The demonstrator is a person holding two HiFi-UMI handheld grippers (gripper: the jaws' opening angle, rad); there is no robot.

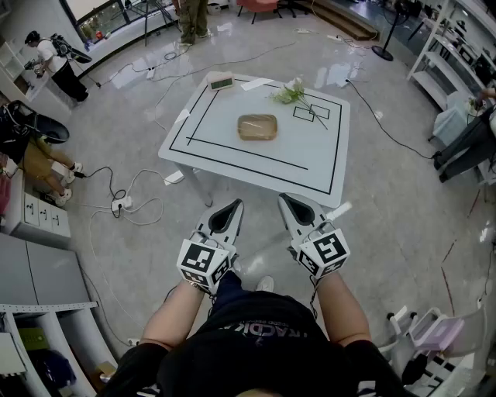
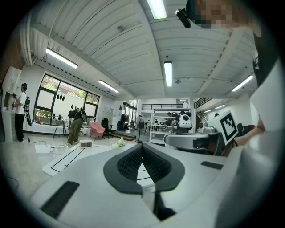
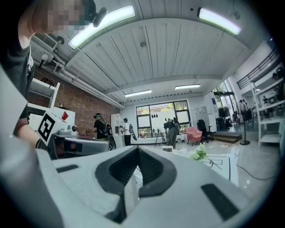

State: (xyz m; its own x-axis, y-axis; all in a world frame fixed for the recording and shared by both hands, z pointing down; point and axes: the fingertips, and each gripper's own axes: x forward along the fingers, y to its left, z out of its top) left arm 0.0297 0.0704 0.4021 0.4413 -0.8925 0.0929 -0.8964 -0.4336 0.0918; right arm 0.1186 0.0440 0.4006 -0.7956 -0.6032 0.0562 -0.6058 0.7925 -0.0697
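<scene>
**White table ahead, both grippers shut and empty**

White and edged with black tape lines, the table (image 1: pixel 310 155) stands on a glossy grey floor (image 1: pixel 387 178), just beyond the two grippers. The left gripper (image 1: pixel 232 204) and the right gripper (image 1: pixel 285 198) are held side by side above the floor, short of the table's near edge and touching nothing. Each gripper view shows its own ribbed black pads pressed together at the tip with nothing between them. The marker cube (image 1: pixel 203 264) on the left gripper sits just above the person's forearm.

A brown oblong thing (image 1: pixel 256 127), possibly a shallow woven dish, lies near the middle of the table, inside the taped rectangle. It is well apart from both grippers. A flower sprig (image 1: pixel 297 96) with pale blooms lies toward the far right, its stem crossing a small taped box. A small clock (image 1: pixel 222 81) stands at the far edge, with a white card (image 1: pixel 256 84) just beside it.

On the floor to the left, a power strip (image 1: pixel 118 205) trails looping cables. A person (image 1: pixel 192 19) stands beyond the table's far side, and another (image 1: pixel 56 63) stands at the far left by a white shelf. A pink chair (image 2: pixel 97 130) shows in the left gripper view, at the back of the room.
</scene>
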